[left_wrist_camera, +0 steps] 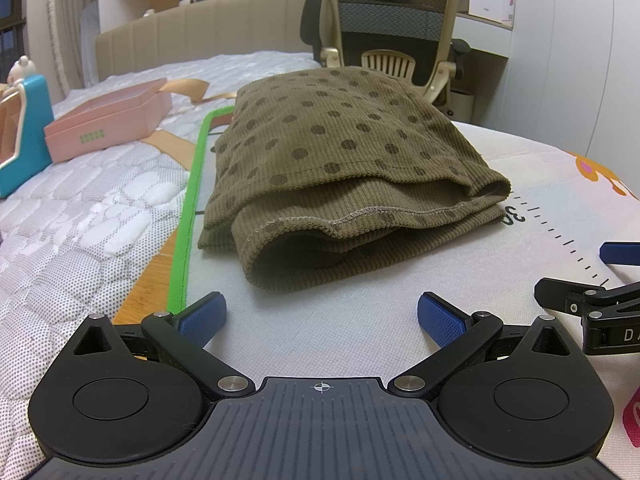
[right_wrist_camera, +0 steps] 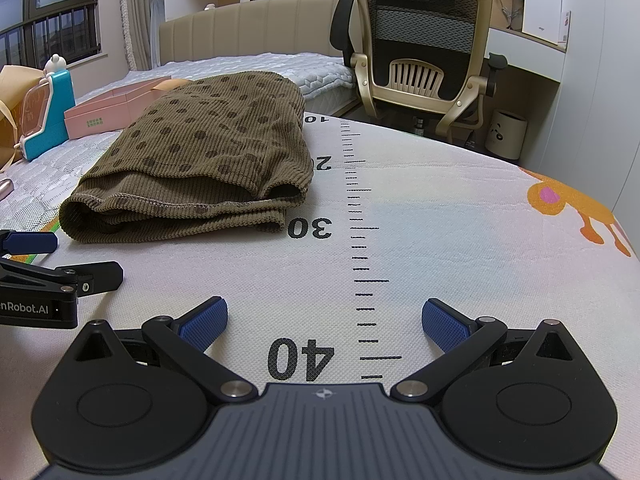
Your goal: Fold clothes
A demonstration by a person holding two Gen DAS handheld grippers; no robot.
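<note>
Blue textured pads [left_wrist_camera: 202, 317] tip the black fingers of the left gripper [left_wrist_camera: 322, 316], spread wide and holding nothing, low over the white quilted mat [left_wrist_camera: 320, 332] with its printed ruler scale and bright green border. Beside it the right gripper [right_wrist_camera: 324, 320] stands equally wide apart and empty, straddling the mat's printed "40". Just ahead of the left gripper, and ahead and to the left of the right, lies the olive-brown ribbed knit garment with dark polka dots [left_wrist_camera: 340, 160], already doubled into a thick rectangular bundle on the mat, its stitched hem edges stacked toward the cameras. The cloth looks soft, light and limp, likely to sag and slide out of its layers if lifted by one point; pinching all the stacked hems at the two near corners would probably hold it best. Beyond sit a pink cardboard box [left_wrist_camera: 108, 124] and a beige mesh-backed office chair [right_wrist_camera: 424, 40].
</note>
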